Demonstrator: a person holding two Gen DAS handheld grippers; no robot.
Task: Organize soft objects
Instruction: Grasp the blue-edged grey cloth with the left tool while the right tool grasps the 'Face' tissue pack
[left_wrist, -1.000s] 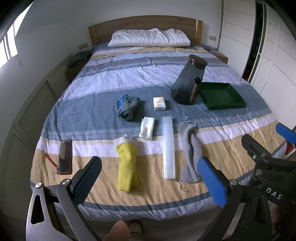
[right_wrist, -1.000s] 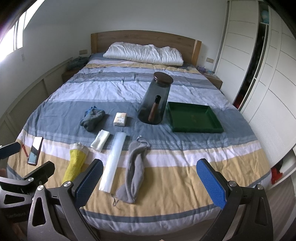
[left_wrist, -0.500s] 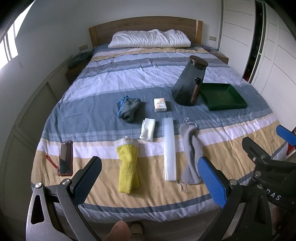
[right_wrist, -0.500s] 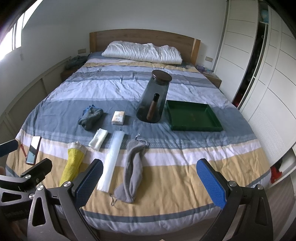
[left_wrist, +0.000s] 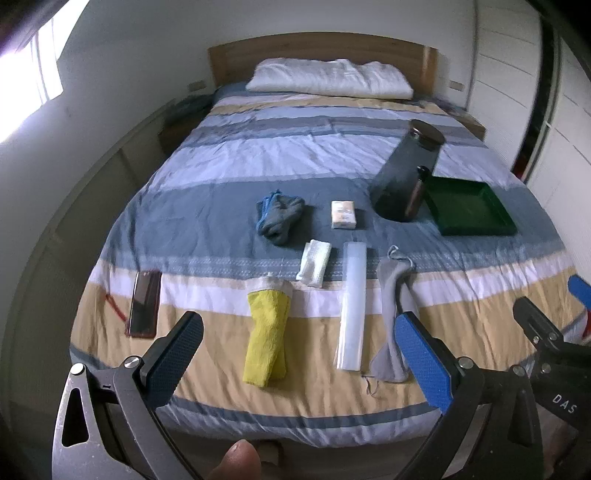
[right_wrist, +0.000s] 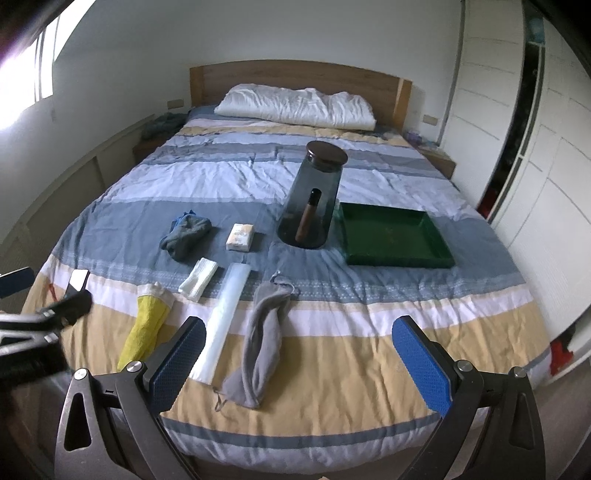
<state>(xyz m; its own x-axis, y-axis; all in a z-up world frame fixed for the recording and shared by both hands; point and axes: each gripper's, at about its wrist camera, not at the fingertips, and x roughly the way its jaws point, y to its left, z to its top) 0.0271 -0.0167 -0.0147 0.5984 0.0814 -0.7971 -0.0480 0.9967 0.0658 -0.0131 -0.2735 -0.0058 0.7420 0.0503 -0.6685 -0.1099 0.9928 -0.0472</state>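
With both hand-held grippers (left_wrist: 295, 363) (right_wrist: 297, 360) held wide and empty, little has been changed: the grey fabric pouch (right_wrist: 264, 341) at 12 o'clock remains untouched.

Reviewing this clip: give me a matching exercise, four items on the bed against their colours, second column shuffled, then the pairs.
Things:
1. towel
2. tray
3. pouch
4. pillow

Colours:
A. green
B. white
C. yellow
D. grey

Pairs: 1-C, 2-A, 3-D, 4-B
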